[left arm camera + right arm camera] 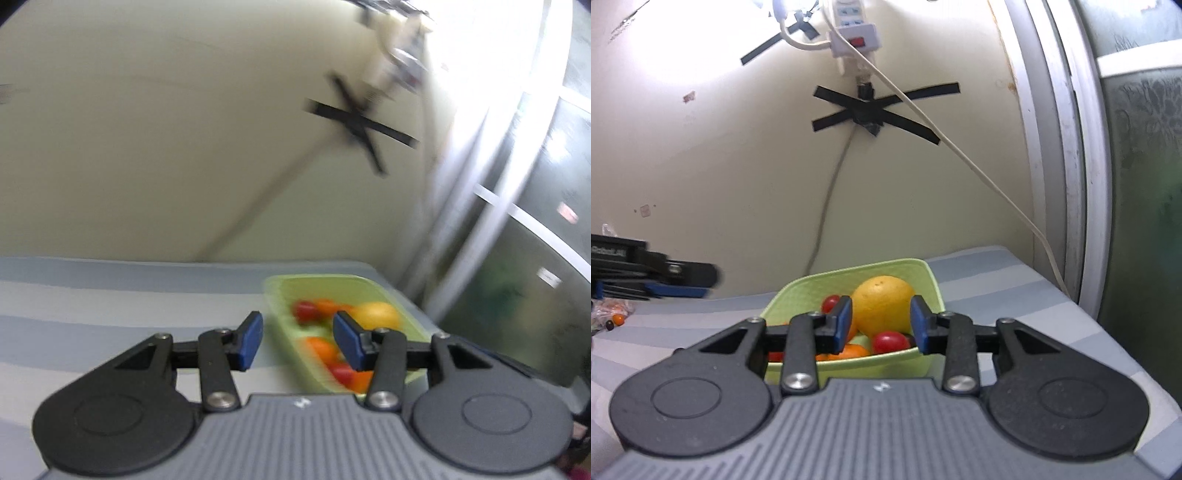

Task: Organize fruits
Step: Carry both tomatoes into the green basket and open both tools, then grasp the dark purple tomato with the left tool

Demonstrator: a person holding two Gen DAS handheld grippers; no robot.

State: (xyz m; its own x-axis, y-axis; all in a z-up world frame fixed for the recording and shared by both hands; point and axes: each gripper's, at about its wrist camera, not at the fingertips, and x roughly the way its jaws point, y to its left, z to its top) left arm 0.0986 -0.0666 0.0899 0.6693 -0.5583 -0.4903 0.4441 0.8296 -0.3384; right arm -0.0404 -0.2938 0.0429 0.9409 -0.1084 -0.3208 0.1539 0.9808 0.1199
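I judge I am late in the sorting: most fruit already sits in the green tray (929,284), and my landmark is that tray. My right tool (881,325) hangs just in front of the tray's near wall, its blue pads spread wide with nothing between them; the big orange (882,304) shows through the gap, lying toward the tray's far side. In front of it are small red tomatoes (890,341) and little orange fruits (849,350), piled loosely.

My left tool (297,341) is also spread and empty, hovering at the tray's left wall; its view is smeared with motion, so detail there is poor. In the right view it appears as a dark blur to the left of the tray.

Far left of the tray, at the picture's edge, a crinkled clear bag (611,314) seems to hold a few small pieces. The next move, I think, is to go there and pinch one gently.

The tray is thin, smooth plastic with rounded corners; the orange is dimpled and matte, the tomatoes glossy and slippery. The striped cloth (990,280) over the surface looks soft.
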